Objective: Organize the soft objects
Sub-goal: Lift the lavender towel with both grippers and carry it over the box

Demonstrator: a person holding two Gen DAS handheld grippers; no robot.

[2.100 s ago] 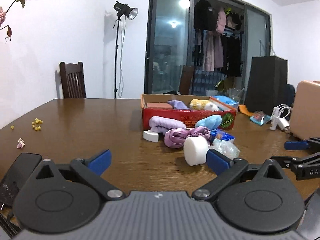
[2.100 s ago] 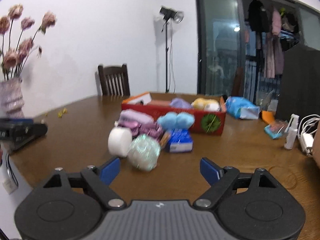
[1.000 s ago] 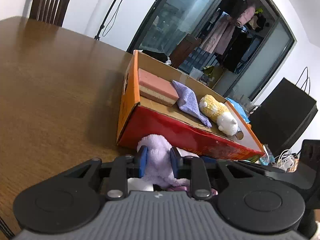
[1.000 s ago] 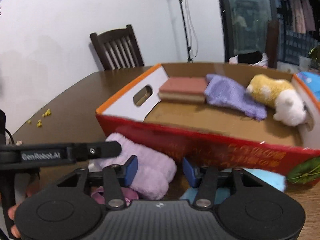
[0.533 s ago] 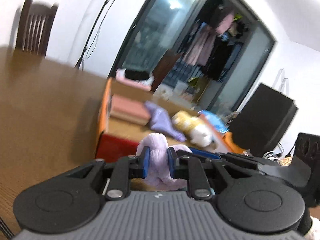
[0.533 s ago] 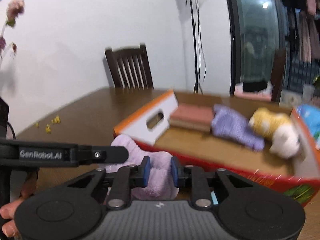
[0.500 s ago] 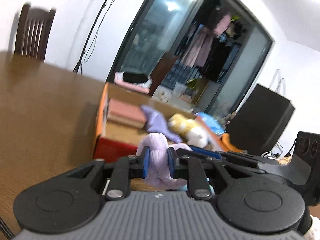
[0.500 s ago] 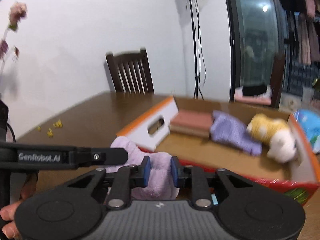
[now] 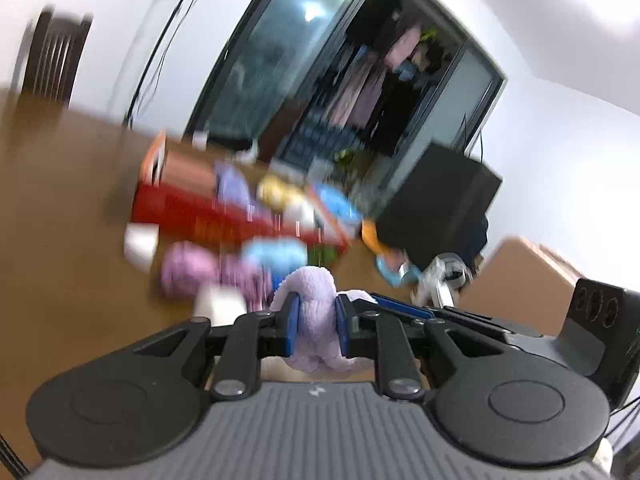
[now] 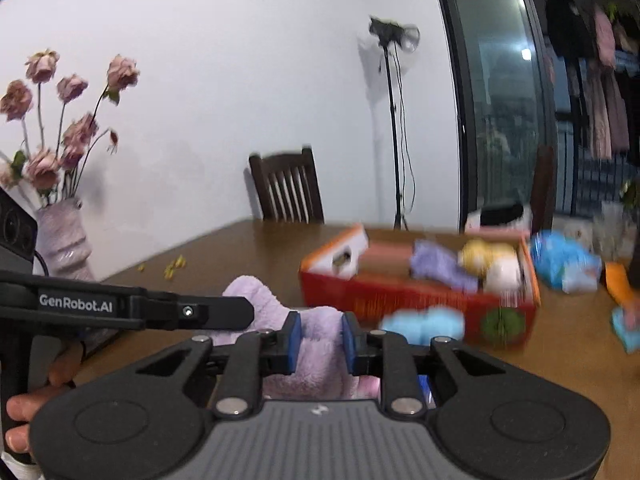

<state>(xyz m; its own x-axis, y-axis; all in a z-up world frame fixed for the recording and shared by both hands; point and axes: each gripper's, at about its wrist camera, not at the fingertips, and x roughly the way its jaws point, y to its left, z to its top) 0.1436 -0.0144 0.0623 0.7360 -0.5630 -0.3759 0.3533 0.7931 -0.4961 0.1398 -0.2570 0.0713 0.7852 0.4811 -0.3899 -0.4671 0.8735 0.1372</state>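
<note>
At lower centre of the left wrist view, the left gripper (image 9: 315,326) is clamped on a fluffy lilac cloth (image 9: 310,300), blue pads pressing both sides, the fabric bulging above and hanging below them. At lower centre of the right wrist view, the right gripper (image 10: 319,338) pinches the same lilac cloth (image 10: 320,344); its jaws have just been closing, with the cloth between them. The cloth spans from one tool to the other, and the left tool's black arm crosses the left of the right wrist view, a hand (image 10: 24,404) gripping its handle at lower left.

Both views are blurred. The red cardboard box (image 10: 400,296) sits at centre right of the right wrist view on the brown table (image 10: 240,248), well apart from the held cloth. Inside it lie a pink block (image 10: 390,254), a purple cloth (image 10: 438,266) and a yellow-and-white plush (image 10: 492,262). A light blue soft item (image 10: 424,322) lies against the box front. In the left wrist view, a pink bundle (image 9: 188,272) and a white roll (image 9: 140,244) lie before the box, mid-frame left.

A vase of dried roses (image 10: 60,240) stands at far left, a dark chair (image 10: 288,186) at centre.
</note>
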